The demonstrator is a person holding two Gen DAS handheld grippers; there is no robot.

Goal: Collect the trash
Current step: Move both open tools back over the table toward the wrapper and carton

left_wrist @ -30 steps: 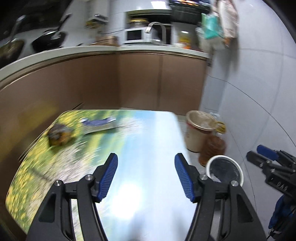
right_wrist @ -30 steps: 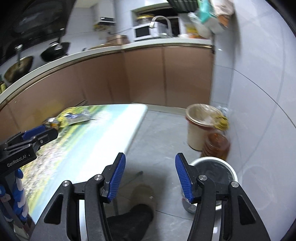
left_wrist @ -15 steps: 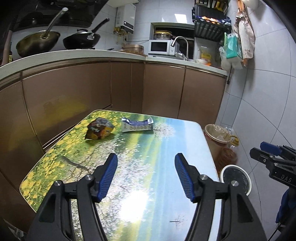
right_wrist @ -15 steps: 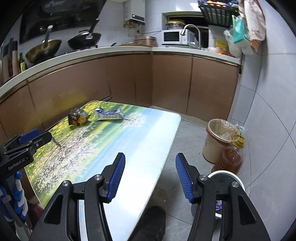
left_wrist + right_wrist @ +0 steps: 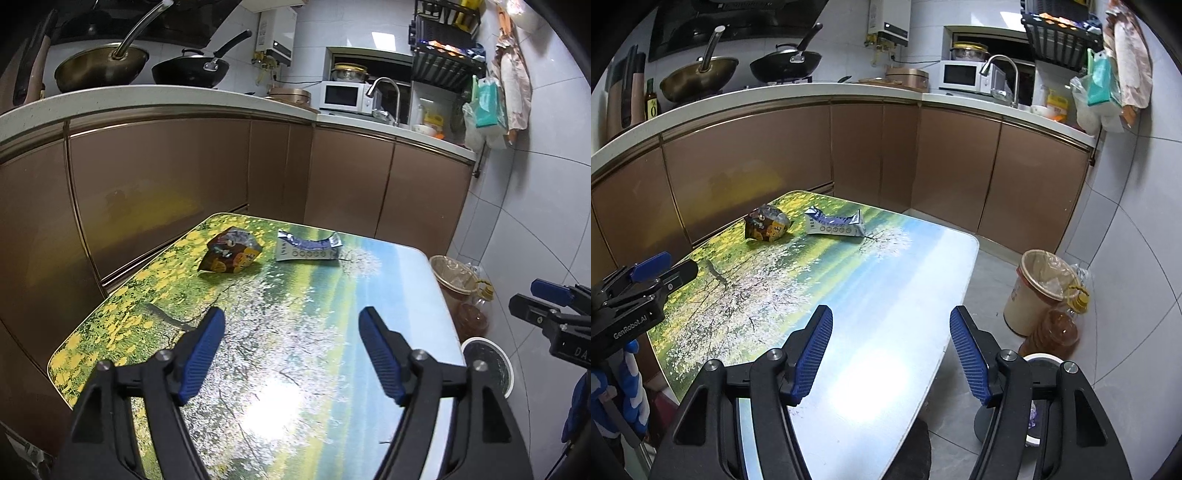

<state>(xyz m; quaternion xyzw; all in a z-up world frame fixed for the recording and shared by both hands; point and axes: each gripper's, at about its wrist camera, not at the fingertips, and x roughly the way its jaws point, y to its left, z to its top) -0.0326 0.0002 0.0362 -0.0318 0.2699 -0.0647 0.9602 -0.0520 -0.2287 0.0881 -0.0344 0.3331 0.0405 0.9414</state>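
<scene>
Two pieces of trash lie at the far end of the landscape-printed table (image 5: 295, 332) (image 5: 849, 295): a crumpled brown and yellow snack bag (image 5: 229, 255) (image 5: 766, 223) and, to its right, a flattened blue and white wrapper (image 5: 308, 250) (image 5: 835, 225). My left gripper (image 5: 291, 350) hovers over the near half of the table, jaws opening, nothing between them. My right gripper (image 5: 890, 350) hangs over the table's near right edge, jaws also opening and empty. Each gripper shows at the edge of the other's view. A lined bin (image 5: 452, 271) (image 5: 1039, 288) stands on the floor right of the table.
An oil bottle (image 5: 1058, 326) leans beside the lined bin, and a small white-rimmed bin (image 5: 487, 365) (image 5: 1039, 402) stands nearer. Brown cabinets (image 5: 184, 184) under a white counter wrap the far and left sides. Woks, a microwave and a tap sit on the counter. Grey floor tiles lie to the right.
Both views have swung left from the floor and bins toward the table, bringing the two wrappers closer to centre. Both grippers' jaws stand wider than before.
</scene>
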